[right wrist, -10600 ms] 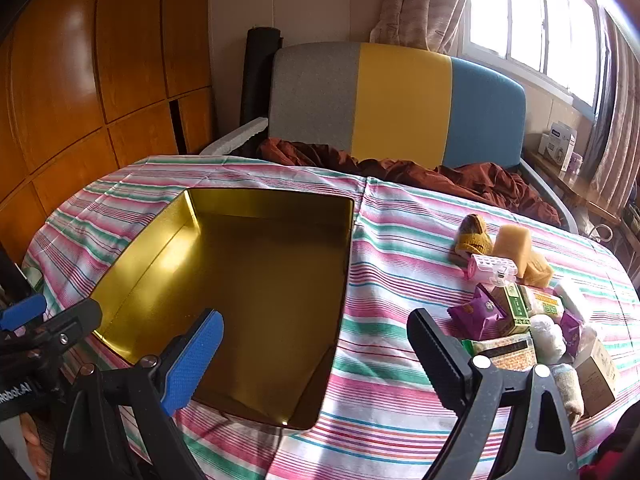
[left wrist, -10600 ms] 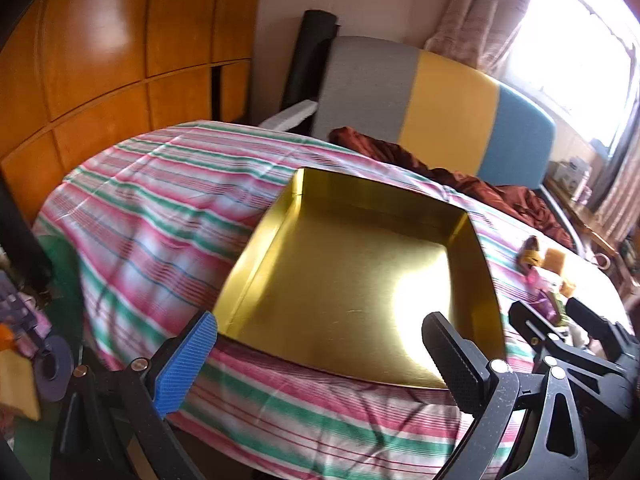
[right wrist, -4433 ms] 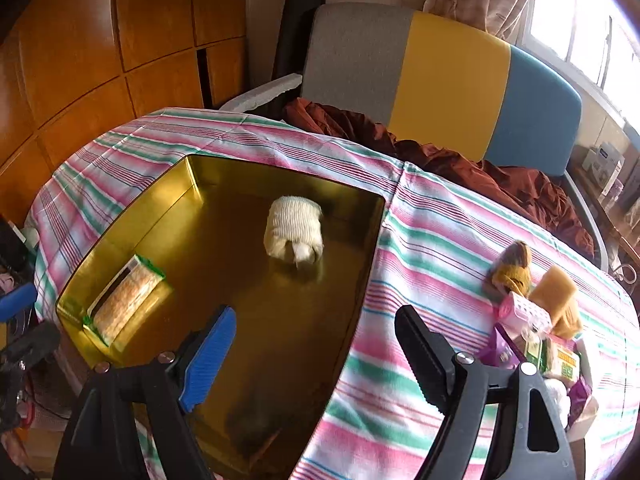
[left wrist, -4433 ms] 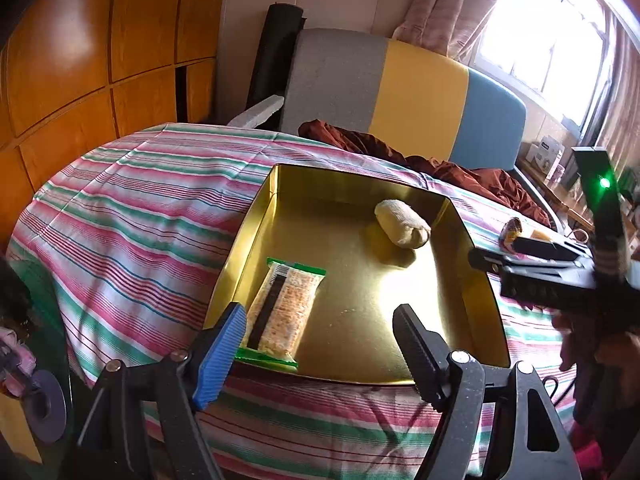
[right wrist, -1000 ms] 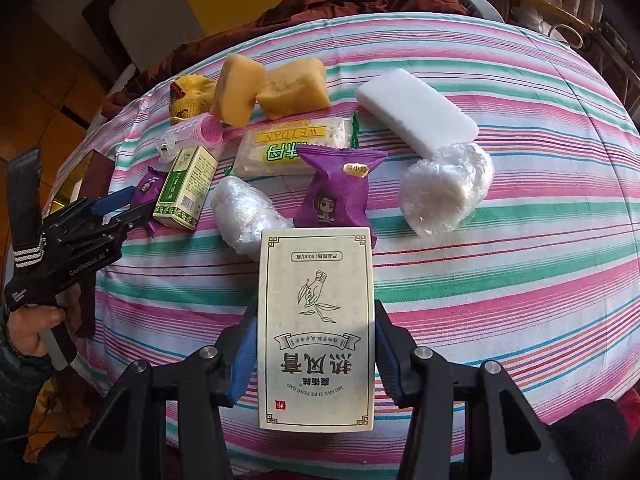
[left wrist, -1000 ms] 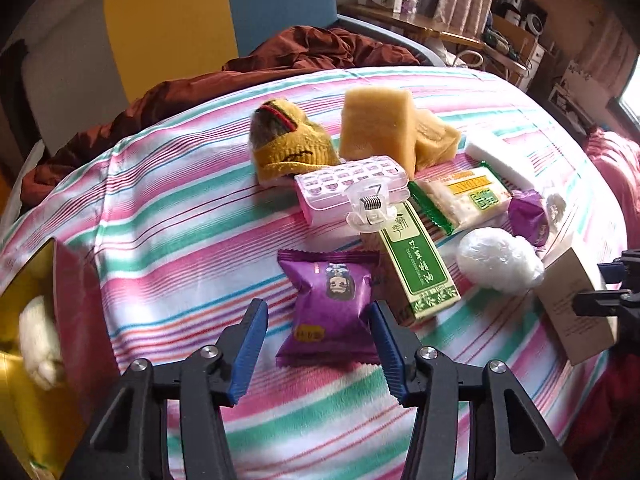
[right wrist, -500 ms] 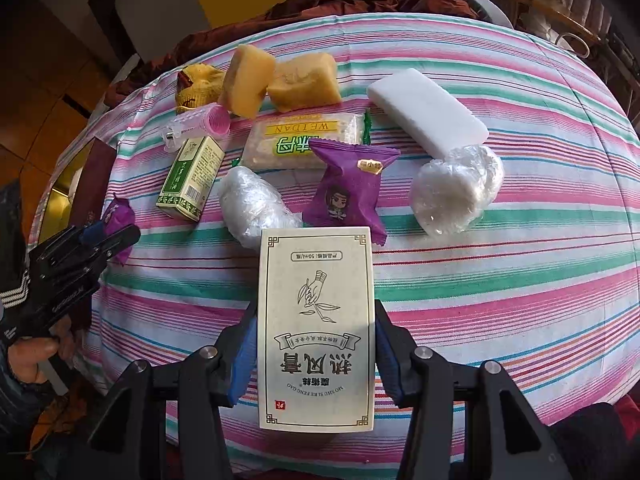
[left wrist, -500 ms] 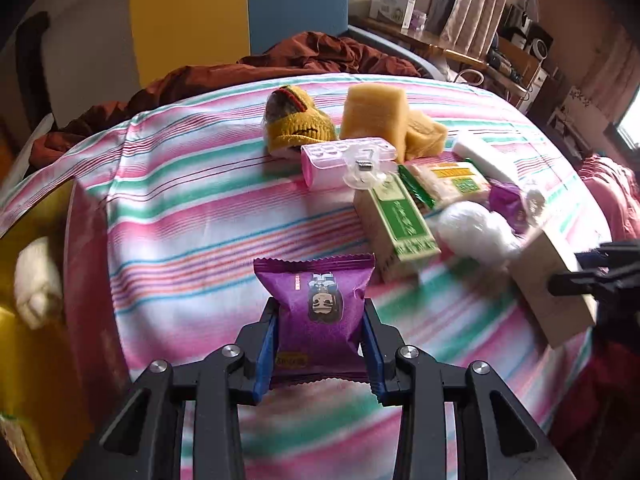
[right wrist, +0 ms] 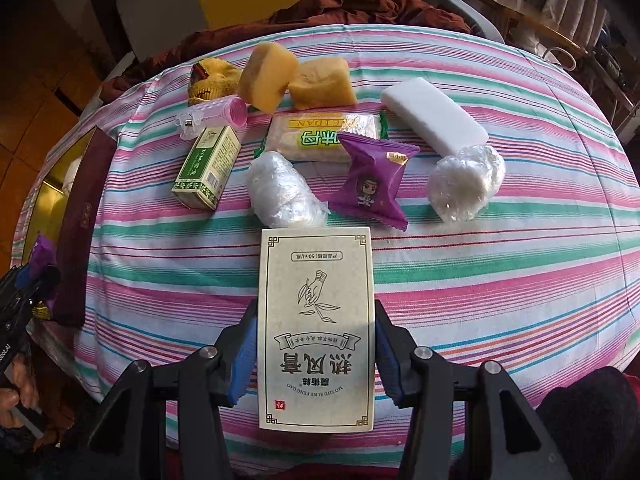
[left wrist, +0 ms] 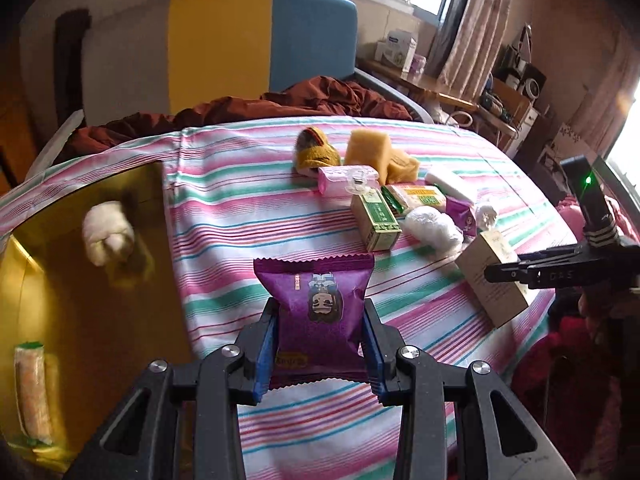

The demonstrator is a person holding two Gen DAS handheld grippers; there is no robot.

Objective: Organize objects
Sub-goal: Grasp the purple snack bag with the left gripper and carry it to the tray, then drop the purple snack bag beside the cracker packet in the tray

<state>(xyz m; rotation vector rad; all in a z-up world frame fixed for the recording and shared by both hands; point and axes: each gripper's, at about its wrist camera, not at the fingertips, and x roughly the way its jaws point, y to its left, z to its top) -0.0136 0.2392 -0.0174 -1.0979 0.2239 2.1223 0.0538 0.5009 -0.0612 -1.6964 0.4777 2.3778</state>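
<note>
Striped table [right wrist: 500, 280], covered by a pink, green and white cloth. Gold tray [left wrist: 92, 320] at the table's left edge, holding a rolled white bundle [left wrist: 108, 232] near its far wall and a cracker packet [left wrist: 32, 392] at its near corner. Cream carton [right wrist: 316, 332], printed with a hand-and-sprig drawing, pinched by its long sides in the right gripper [right wrist: 316, 354] above the table's near edge. Purple snack pouch [left wrist: 316, 312], pinched between the blue pads of the left gripper [left wrist: 318, 346], raised above the cloth just right of the tray's wall; these jaws have just been closing on it.

Group toward the table's far edge: white block [right wrist: 434, 116], two yellow sponges [right wrist: 296, 78], yellow knitted item [right wrist: 210, 76], green-labelled biscuit pack [right wrist: 320, 138], two clear-wrapped white bundles [right wrist: 284, 196], green box [right wrist: 208, 166], second purple pouch [right wrist: 372, 180], pink case [right wrist: 220, 118] with a clear clip.
</note>
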